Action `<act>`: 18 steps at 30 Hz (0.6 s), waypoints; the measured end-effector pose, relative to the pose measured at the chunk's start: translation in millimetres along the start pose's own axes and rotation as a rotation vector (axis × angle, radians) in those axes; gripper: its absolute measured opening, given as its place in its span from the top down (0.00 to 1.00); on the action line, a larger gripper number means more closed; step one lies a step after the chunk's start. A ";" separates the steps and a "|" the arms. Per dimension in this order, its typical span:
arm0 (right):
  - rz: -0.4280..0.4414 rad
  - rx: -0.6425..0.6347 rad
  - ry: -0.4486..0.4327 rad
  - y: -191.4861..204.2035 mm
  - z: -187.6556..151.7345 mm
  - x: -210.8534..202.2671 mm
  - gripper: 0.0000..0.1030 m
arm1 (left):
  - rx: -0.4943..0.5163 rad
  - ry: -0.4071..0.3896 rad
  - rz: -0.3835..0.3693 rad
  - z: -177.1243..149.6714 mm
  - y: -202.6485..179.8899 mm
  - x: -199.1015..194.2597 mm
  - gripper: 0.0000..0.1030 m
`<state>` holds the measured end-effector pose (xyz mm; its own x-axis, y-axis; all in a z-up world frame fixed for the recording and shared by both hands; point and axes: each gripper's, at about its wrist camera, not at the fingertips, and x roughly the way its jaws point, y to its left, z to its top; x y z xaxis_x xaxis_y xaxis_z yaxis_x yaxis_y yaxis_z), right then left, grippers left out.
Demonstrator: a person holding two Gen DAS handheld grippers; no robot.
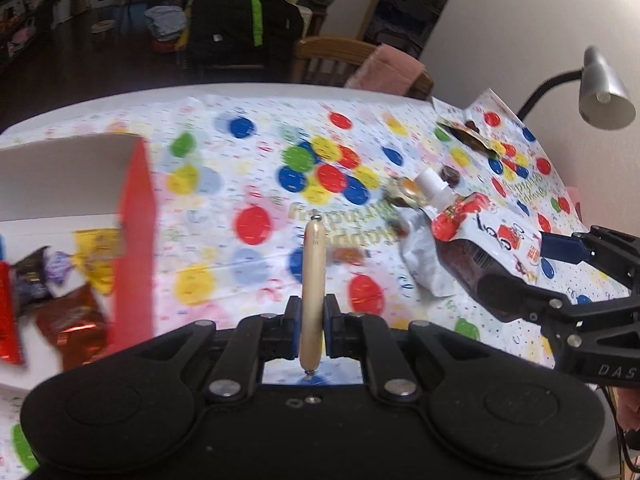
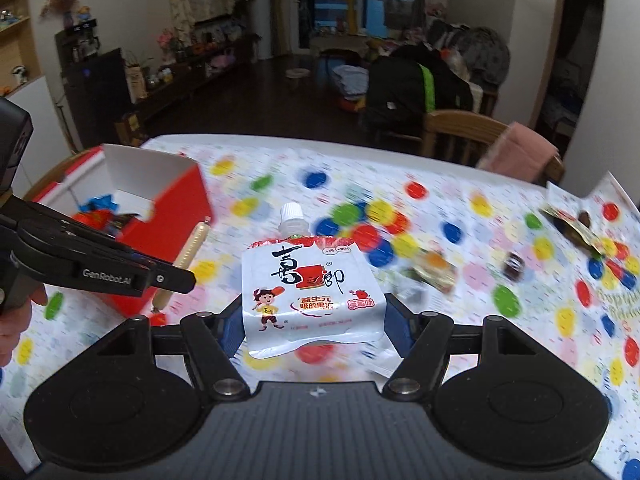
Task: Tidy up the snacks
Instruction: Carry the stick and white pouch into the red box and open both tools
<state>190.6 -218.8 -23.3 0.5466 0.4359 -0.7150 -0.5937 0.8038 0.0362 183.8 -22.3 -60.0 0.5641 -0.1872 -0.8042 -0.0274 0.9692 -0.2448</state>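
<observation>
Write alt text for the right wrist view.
The right gripper holds a white jelly drink pouch upright over a table with a balloon-print cloth. At left, the left gripper carries a sausage stick near an open red box of snacks.

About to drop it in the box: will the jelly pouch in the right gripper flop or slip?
The jelly pouch probably flexes: its bottom edge curls between the pads. Its glossy film may slip, since the right gripper pinches only its lower sides. The spout end likely tips forward.
</observation>
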 end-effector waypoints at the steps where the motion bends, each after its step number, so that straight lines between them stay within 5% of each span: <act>1: 0.008 -0.008 -0.004 10.0 4.0 0.2 0.33 | -0.004 -0.005 0.003 -0.2 6.7 -5.7 0.92; 18: 0.077 -0.103 -0.029 147.4 64.2 47.9 0.33 | -0.047 -0.085 0.101 8.5 120.9 -70.1 0.92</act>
<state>167.2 -53.5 -7.4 0.5133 0.5076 -0.6920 -0.6914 0.7222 0.0169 147.9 109.4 -28.6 0.6246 -0.0732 -0.7775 -0.1246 0.9735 -0.1917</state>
